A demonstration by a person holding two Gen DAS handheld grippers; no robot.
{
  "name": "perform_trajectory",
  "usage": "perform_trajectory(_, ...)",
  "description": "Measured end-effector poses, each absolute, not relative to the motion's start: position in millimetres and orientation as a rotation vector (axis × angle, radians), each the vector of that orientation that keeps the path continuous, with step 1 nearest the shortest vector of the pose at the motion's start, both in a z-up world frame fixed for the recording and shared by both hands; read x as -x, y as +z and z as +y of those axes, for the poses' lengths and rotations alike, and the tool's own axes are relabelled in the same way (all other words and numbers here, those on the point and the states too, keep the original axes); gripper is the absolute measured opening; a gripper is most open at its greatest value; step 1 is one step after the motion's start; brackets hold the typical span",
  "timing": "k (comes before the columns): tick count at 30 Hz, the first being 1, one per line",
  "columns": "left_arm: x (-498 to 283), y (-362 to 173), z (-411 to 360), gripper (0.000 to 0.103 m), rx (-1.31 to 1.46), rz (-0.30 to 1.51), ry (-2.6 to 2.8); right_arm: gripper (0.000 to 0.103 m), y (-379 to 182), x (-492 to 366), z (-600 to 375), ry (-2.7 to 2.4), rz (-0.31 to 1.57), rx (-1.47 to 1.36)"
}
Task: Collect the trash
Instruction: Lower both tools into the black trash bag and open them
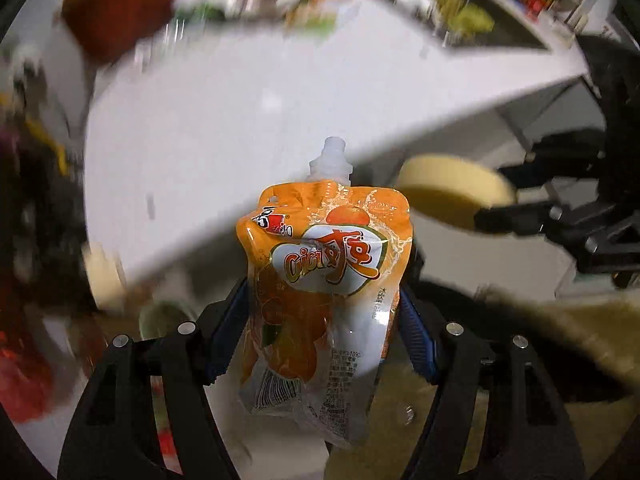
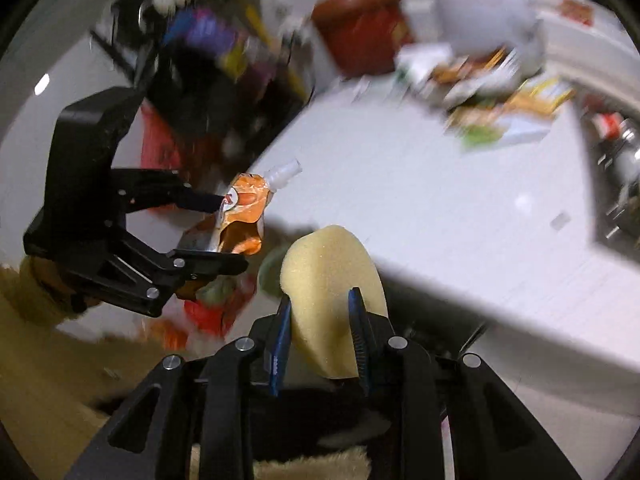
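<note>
A white table [image 1: 248, 112] fills most of both views, its far side strewn with packets and a dark red box [image 2: 360, 28] that motion blur smears past reading. Off the table's edge a dark mass with bright wrappers in it [image 2: 208, 92] may be a bag or bin; the blur makes that uncertain. The left gripper [image 1: 324, 312] is clamped on an orange drink pouch [image 1: 320, 280], its blue pads pressing both sides of the lower body, the clear spout standing above the fingers and the bottom edge hidden between them. The right gripper [image 2: 320, 336] pinches a round yellow sponge [image 2: 332, 292] on edge, its lower part hidden by the jaws. Pouch and sponge hang off the table's edge, apart from each other.
</note>
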State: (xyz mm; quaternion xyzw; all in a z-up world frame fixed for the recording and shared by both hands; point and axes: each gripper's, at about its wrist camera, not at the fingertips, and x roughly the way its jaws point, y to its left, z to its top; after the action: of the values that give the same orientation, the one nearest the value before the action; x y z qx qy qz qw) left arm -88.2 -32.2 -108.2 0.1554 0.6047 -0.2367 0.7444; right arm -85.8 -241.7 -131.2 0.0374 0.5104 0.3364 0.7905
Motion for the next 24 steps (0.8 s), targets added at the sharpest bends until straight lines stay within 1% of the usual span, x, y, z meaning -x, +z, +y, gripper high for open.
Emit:
perform_trajectory(3, 100.6, -161.2, -3.2, 0.068, -0.318, 1.408, -0.494, 0.027, -170.5, 98.2, -206.7, 0.716, 1.183, -0.049)
perform_trajectory(5, 103.6, -206.8, 13.4, 0.067, -0.279, 1.447, -0.492, 0.027, -200.8, 100.0, -189.6, 0.699, 1.223, -0.021)
perform_trajectory(6, 103.8, -222.1, 17.5, 0.067, -0.271, 1.451, -0.484, 0.027, -221.6, 99.3, -180.9, 0.681, 1.245, -0.007)
perform_trajectory(9, 100.7, -295.8, 24.4, 0.068, -0.263, 1.469, -0.447, 0.027, -283.3, 94.2, -160.2, 0.631, 1.285, 0.018)
perform_trajectory(11, 96.3, -336.6, 28.1, 0.067, -0.218, 1.495, -0.416, 0.027, -334.9, 87.8, -148.3, 0.582, 1.326, 0.038)
perform_trajectory(12, 92.0, -365.2, 29.3, 0.067, -0.201, 1.509, -0.392, 0.027, -355.0, 85.0, -144.7, 0.551, 1.339, 0.047)
perform_trajectory(15, 84.9, -421.9, 26.9, 0.068, -0.203, 1.530, -0.358, 0.027, -422.4, 71.6, -143.7, 0.437, 1.411, 0.045)
perform_trajectory(18, 75.6, -477.6, 22.3, 0.068, -0.238, 1.587, -0.329, 0.027, -471.1, 65.0, -149.3, 0.339, 1.457, 0.071)
perform_trajectory(20, 74.6, -502.7, 22.1, 0.069, -0.277, 1.613, -0.289, 0.028, -498.3, 59.1, -153.5, 0.276, 1.481, 0.073)
perform_trajectory(21, 69.7, -514.8, 23.9, 0.072, -0.276, 1.633, -0.265, 0.034, -504.6, 57.4, -155.6, 0.258, 1.482, 0.076)
perform_trajectory(22, 66.5, -523.4, 26.5, 0.078, -0.255, 1.651, -0.247, 0.040, -512.8, 55.4, -157.2, 0.235, 1.480, 0.088)
perform_trajectory(23, 64.8, -528.5, 26.7, 0.080, -0.245, 1.654, -0.233, 0.060, -518.7, 54.1, -158.0, 0.203, 1.473, 0.113)
perform_trajectory(24, 63.7, -531.1, 28.3, 0.086, -0.235, 1.653, -0.225, 0.066, -521.5, 53.3, -159.4, 0.187, 1.465, 0.119)
